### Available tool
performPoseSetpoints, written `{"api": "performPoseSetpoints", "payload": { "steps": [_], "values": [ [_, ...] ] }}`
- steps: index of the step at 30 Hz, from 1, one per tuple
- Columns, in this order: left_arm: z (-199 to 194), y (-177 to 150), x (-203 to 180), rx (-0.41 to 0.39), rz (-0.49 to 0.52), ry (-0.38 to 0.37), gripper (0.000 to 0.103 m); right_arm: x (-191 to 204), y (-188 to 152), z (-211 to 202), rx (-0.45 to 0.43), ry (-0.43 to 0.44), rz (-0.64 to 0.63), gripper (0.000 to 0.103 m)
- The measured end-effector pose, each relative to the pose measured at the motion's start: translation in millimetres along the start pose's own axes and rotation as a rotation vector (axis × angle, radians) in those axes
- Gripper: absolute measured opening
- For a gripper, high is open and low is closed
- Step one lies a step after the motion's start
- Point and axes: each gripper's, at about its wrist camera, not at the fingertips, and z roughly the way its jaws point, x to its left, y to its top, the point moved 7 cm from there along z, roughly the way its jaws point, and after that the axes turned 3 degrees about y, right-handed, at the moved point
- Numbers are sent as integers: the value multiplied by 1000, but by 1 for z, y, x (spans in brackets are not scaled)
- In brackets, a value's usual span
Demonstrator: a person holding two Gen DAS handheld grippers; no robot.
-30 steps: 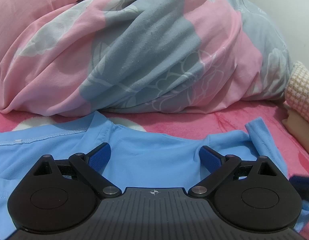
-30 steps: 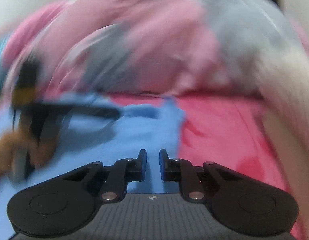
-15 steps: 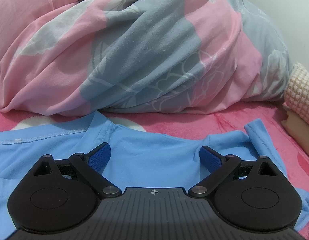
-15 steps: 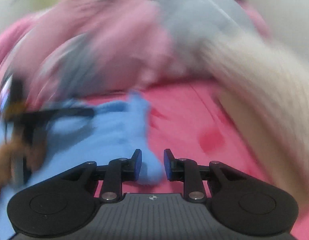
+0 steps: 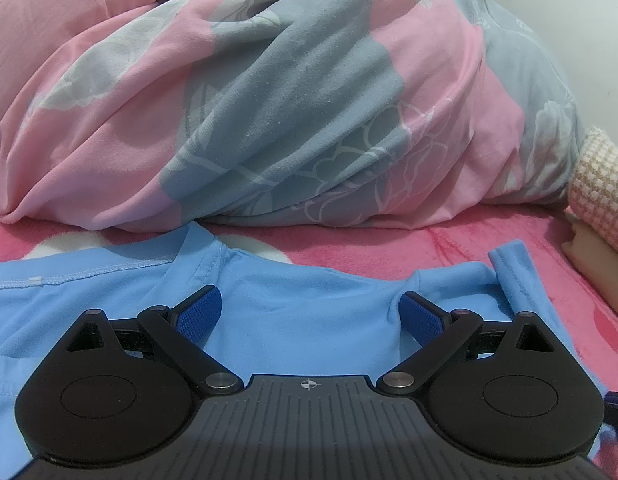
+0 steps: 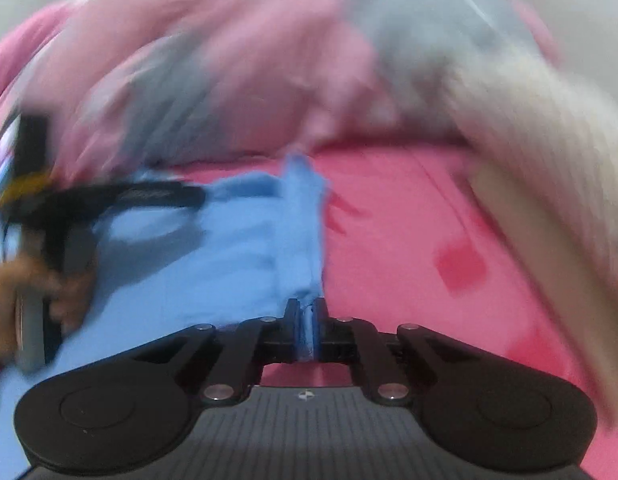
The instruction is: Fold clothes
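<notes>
Right claw [image 6: 307,320] newly around shirt [image 6: 229,248]

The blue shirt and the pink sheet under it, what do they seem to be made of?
The blue shirt looks like thin, smooth knit, perhaps a synthetic sports fabric: matte, fine stitched seams, soft ripples. The pink sheet looks like plush fleece: a fuzzy, brushed nap with little sheen. Neither fibre can be told for certain from the look alone.
</notes>
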Motion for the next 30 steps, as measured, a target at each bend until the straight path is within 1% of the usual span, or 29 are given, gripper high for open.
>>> {"api": "performPoseSetpoints", "payload": {
  "steps": [4, 5, 8, 9, 12, 15, 16, 18, 19, 21, 22, 23, 24, 25, 26, 27, 28, 29, 30],
  "values": [
    [1, 0, 0, 0, -2, -1, 97, 83, -23, -16, -194, -195, -725, 7],
    [0, 0, 0, 0, -3, -2, 97, 99, -36, -17, -224, -243, -896, 7],
    [0, 0, 0, 0, -4, -3, 97, 128, -69, -19, -280, -303, -1180, 8],
    [0, 0, 0, 0, -6, -4, 97, 130, -70, -23, -286, -289, -1157, 8],
    [0, 0, 0, 0, -6, -5, 97, 112, -49, -38, -265, -236, -895, 9],
    [0, 0, 0, 0, -7, -5, 97, 84, -28, -48, -223, -170, -607, 11],
    [0, 0, 0, 0, -7, -5, 97, 76, -24, -49, -209, -140, -533, 11],
    [-1, 0, 1, 0, -8, -5, 97, 68, -21, -51, -184, -87, -444, 11],
    [-1, 0, 1, 0, -8, -5, 97, 68, -23, -50, -176, -69, -439, 11],
    [-1, 0, 1, 0, -9, -6, 97, 72, -27, -47, -162, -43, -459, 16],
    [-1, 0, 1, 0, -9, -6, 97, 76, -31, -45, -156, -40, -489, 29],
    [-1, 0, 1, 0, -9, -6, 97, 80, -33, -42, -153, -40, -510, 38],
    [-1, 0, 2, 0, -10, -6, 97, 83, -35, -38, -150, -41, -531, 38],
    [-1, 0, 2, 0, -10, -7, 97, 83, -36, -35, -143, -54, -530, 36],
    [-1, 0, 2, 0, -11, -7, 97, 82, -37, -33, -135, -67, -526, 29],
    [-1, 0, 2, 0, -11, -7, 97, 78, -36, -30, -127, -61, -496, 26],
    [-1, 0, 2, 0, -12, -7, 97, 70, -34, -29, -121, -52, -441, 12],
    [-1, 0, 2, 0, -12, -8, 97, 62, -31, -29, -116, -42, -384, 6],
    [-1, 0, 2, 0, -12, -8, 97, 49, -28, -29, -118, -38, -304, 5]
  ]
}}
